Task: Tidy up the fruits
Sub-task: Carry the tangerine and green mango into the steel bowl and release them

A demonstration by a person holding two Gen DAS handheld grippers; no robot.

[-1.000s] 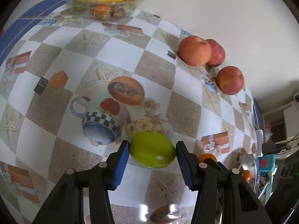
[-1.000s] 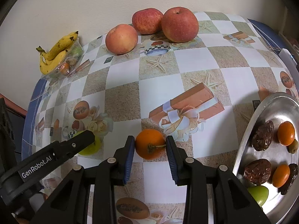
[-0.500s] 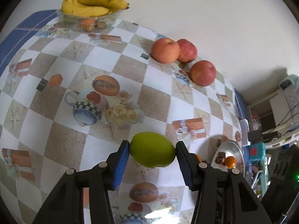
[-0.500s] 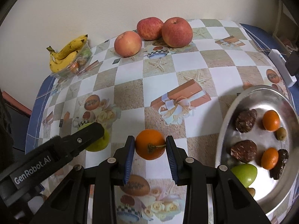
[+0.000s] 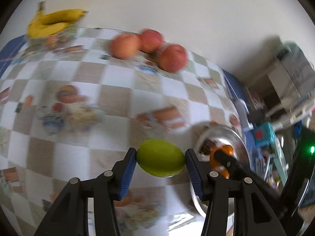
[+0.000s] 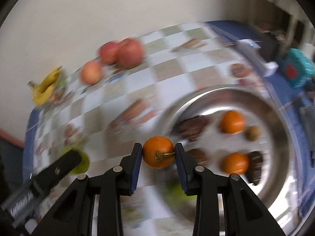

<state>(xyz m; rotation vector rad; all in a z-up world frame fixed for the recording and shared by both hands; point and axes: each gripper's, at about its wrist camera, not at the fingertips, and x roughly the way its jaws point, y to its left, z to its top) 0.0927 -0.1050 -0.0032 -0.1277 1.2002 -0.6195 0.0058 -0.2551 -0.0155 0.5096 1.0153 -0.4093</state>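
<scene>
1. Left gripper (image 5: 161, 162): blue pads clamped on a green lime (image 5: 160, 158), one pad on each end. Fruit is off the table, over the checkered tablecloth (image 5: 118, 98), just beside the near rim of the steel tray (image 5: 239, 137).
2. Right gripper (image 6: 158, 153): pads clamped on an orange (image 6: 158, 151), stem facing the camera. It is held off the table at the left rim of the tray (image 6: 275, 118).
3. In the right wrist view the left gripper's finger (image 6: 57, 170) shows at lower left with the lime (image 6: 81, 164) behind it.
4. Tray contents: two more oranges (image 6: 232, 122), dark brown lumpy pieces (image 6: 194, 128), a small brownish-green fruit (image 6: 252, 133), something green at the near edge, partly hidden by the right gripper.
5. Mid-table: cloth only, printed pattern, strongly blurred.
6. Far side, near the wall: three red apples (image 5: 149, 48) close together.
7. Far left corner: bunch of bananas (image 5: 53, 22) lying on a clear container; contents too blurred to tell.
</scene>
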